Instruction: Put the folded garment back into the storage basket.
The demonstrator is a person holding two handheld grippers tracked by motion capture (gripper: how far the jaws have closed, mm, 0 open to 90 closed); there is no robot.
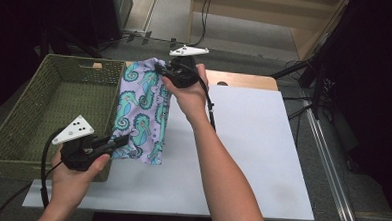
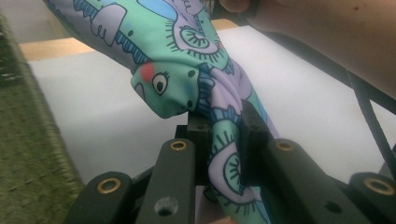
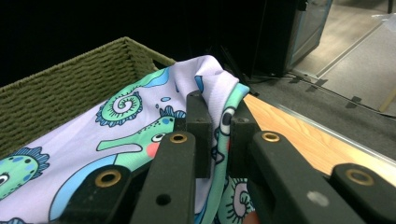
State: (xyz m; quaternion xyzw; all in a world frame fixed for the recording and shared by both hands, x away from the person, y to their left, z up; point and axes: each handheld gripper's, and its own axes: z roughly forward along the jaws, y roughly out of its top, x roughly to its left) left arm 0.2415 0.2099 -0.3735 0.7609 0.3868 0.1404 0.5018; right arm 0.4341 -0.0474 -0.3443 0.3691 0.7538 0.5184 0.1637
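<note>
- Lilac stretch cloth printed with teal seahorses (image 1: 141, 113): you hold it raised off the table, stretched between both claws, hanging along the basket's 3 o'clock wall and over the white sheet's 9 o'clock edge.
- Your left gripper (image 1: 120, 141): at 7 o'clock on the table, clenched on the cloth's near end; in the left gripper view (image 2: 224, 140) the fabric is bunched and pinched between the black pads.
- Your right gripper (image 1: 162, 69): at 12 o'clock, clenched on the cloth's far end; in the right gripper view (image 3: 217, 135) a fold is squeezed between its pads.
- Olive-green rectangular woven basket (image 1: 34, 108): at 9 o'clock on the table, its open floor bare of goods; the cloth hangs beside its rim, and whether it touches the rim cannot be told.
- White rectangular sheet (image 1: 252, 143): covers the wooden tabletop (image 1: 245, 80) from centre to 3 o'clock.
</note>
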